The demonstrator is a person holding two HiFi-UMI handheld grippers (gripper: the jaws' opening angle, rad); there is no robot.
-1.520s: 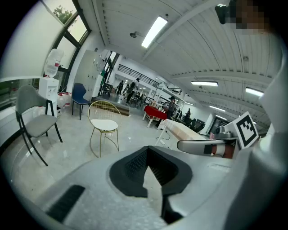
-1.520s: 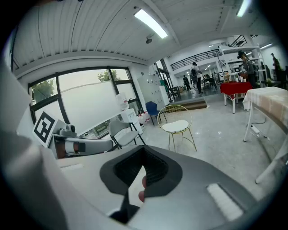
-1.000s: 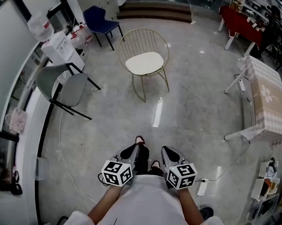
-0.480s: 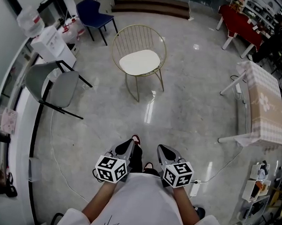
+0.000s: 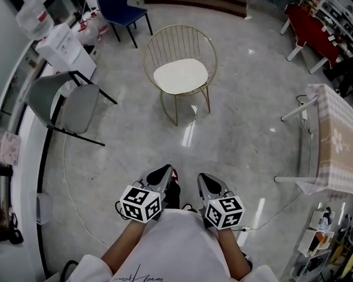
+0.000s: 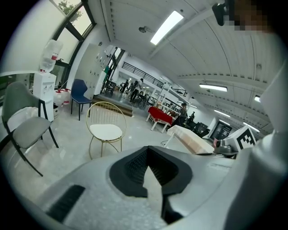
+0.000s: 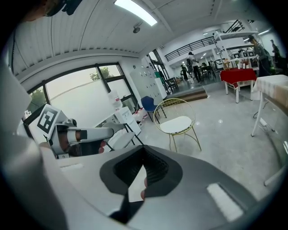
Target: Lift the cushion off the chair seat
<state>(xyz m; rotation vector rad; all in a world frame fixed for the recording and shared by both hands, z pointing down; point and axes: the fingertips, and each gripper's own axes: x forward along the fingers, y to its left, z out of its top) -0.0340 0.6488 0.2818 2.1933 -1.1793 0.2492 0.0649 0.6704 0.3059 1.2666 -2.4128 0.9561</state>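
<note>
- Jaws on both the left gripper [image 5: 162,174] and the right gripper [image 5: 204,183] are pressed together with nothing between them, held side by side close to my body.
- Well ahead of them, roughly on the line between the two pairs of jaws, the round cream cushion [image 5: 181,75] lies flat on the seat of the gold wire chair [image 5: 176,44], untouched.
- I judge this to be the approach step; no reach has begun.
- Next I'd need to close the gap, spread the jaws, and bring them down to the cushion's near rim, one either side.
- Compared with a second ago, the chair looks slightly larger ahead of the jaws, which are shut as they were then.
</note>
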